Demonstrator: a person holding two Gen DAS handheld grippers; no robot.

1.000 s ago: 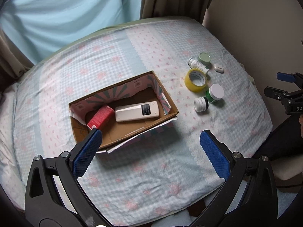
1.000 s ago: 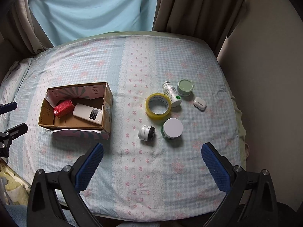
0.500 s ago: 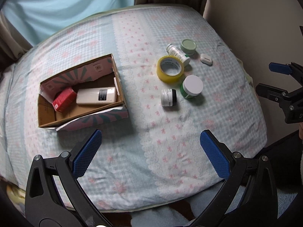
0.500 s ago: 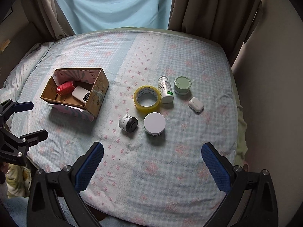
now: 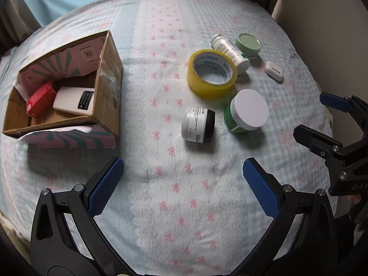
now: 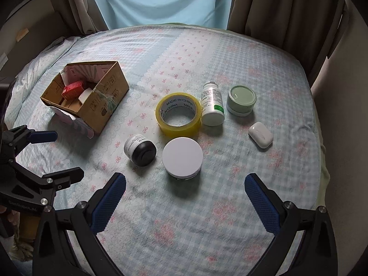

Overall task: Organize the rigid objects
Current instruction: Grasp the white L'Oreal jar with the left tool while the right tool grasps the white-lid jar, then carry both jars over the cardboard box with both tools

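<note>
A cardboard box (image 5: 108, 87) (image 6: 108, 105) on the bed holds a red packet (image 5: 40, 99) and a white device (image 5: 76, 101). To its right lie a yellow tape roll (image 5: 212, 73) (image 6: 178, 115), a black-and-white jar on its side (image 5: 199, 124) (image 6: 139, 149), a green jar with white lid (image 5: 247, 111) (image 6: 182, 157), a white bottle (image 5: 231, 54) (image 6: 211, 105), a pale green tin (image 5: 248, 44) (image 6: 241, 100) and a white earbud case (image 5: 273, 70) (image 6: 261, 134). My left gripper (image 5: 182, 184) and right gripper (image 6: 185, 195) are open, empty, near the bed's front edge.
The bed (image 5: 161, 23) has a light blue checked cover with pink bows. Curtains (image 6: 276, 7) hang behind it and a beige wall (image 5: 333, 23) stands at the right. The right gripper (image 5: 322, 119) shows at the left wrist view's right edge.
Both grippers have come down and forward toward the objects, which look larger now. The left view has swung right, from the box toward the jars. Nothing was picked up.
</note>
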